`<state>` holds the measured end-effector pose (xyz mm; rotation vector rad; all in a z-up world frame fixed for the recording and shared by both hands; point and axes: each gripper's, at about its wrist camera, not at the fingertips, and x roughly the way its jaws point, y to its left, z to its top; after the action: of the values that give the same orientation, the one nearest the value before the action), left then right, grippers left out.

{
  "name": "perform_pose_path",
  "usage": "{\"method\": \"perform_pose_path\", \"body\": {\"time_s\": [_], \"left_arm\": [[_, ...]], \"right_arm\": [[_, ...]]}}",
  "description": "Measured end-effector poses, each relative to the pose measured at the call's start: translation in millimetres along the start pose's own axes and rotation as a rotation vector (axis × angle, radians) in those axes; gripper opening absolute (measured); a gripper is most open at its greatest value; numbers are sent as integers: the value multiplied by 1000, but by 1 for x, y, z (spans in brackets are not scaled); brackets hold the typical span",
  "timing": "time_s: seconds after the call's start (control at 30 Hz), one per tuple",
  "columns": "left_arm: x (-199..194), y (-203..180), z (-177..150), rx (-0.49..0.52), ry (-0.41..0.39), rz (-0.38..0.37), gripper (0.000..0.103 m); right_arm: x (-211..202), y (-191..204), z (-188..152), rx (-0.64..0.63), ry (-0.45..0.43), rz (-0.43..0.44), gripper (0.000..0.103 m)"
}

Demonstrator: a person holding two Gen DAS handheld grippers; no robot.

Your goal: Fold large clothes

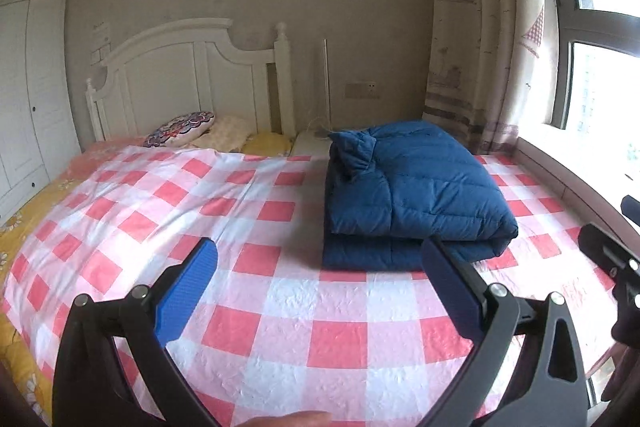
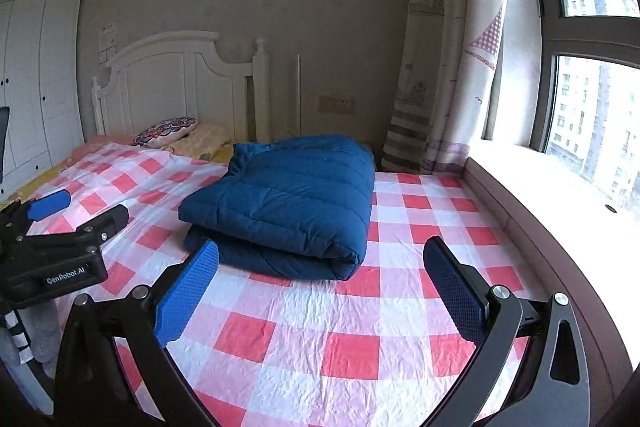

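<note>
A blue quilted down jacket (image 1: pixel 416 195) lies folded into a thick stack on the red-and-white checked sheet (image 1: pixel 280 307). It also shows in the right wrist view (image 2: pixel 288 207). My left gripper (image 1: pixel 320 259) is open and empty, held above the sheet just in front of the jacket. My right gripper (image 2: pixel 320 263) is open and empty, in front of the jacket's near edge. The left gripper also shows at the left edge of the right wrist view (image 2: pixel 80 211). Part of the right gripper shows at the right edge of the left wrist view (image 1: pixel 612 255).
The bed has a white headboard (image 1: pixel 192 75) with pillows (image 1: pixel 180 129) at the far end. A white wardrobe (image 1: pixel 28 99) stands left. A curtain (image 1: pixel 480 47), a window (image 2: pixel 592 67) and a sill (image 2: pixel 560 211) run along the right.
</note>
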<state>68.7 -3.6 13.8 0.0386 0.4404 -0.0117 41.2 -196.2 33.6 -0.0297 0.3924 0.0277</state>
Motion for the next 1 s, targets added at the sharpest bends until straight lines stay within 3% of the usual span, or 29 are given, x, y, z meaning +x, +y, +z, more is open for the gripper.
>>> {"method": "perform_pose_path", "body": {"time_s": [1.0], "left_arm": [[-7, 4, -4, 4, -4, -13, 101]], "right_arm": [[-10, 6, -4, 14, 0, 25, 98]]}}
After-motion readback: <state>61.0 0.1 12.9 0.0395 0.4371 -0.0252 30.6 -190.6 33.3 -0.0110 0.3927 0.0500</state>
